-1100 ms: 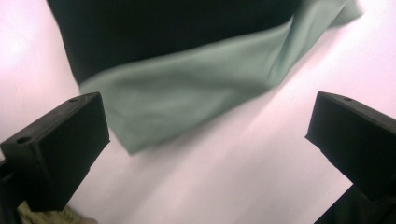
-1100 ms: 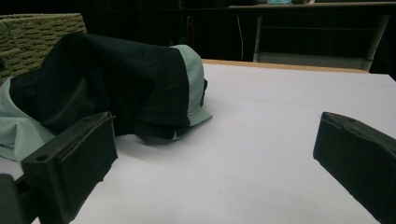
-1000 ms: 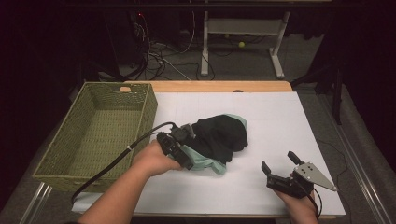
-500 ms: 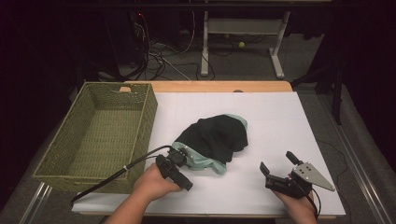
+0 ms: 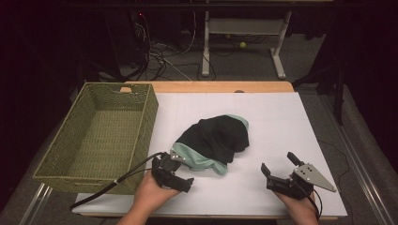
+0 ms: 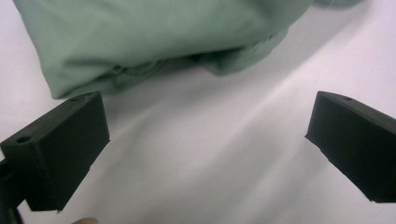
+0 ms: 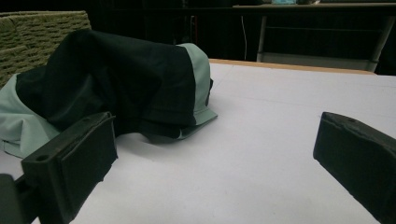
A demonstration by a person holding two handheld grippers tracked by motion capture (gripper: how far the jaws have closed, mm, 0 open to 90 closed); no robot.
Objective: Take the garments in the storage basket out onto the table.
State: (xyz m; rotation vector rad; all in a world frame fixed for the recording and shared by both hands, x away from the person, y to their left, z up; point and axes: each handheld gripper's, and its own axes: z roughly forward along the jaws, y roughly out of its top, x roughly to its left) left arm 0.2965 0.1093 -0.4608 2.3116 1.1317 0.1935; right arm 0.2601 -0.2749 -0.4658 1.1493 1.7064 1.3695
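— 2 grippers, both with jaws wide apart and nothing between them?

— Yes. The left gripper [image 5: 180, 174] sits just off the pale green edge of the garment [image 5: 216, 140], not touching it in the left gripper view. The right gripper [image 5: 280, 169] rests near the front right of the table [image 5: 281, 117], apart from the cloth.

— And the garment?

— Heaped mid-table, black over green, beside the wicker basket [image 5: 101, 131].
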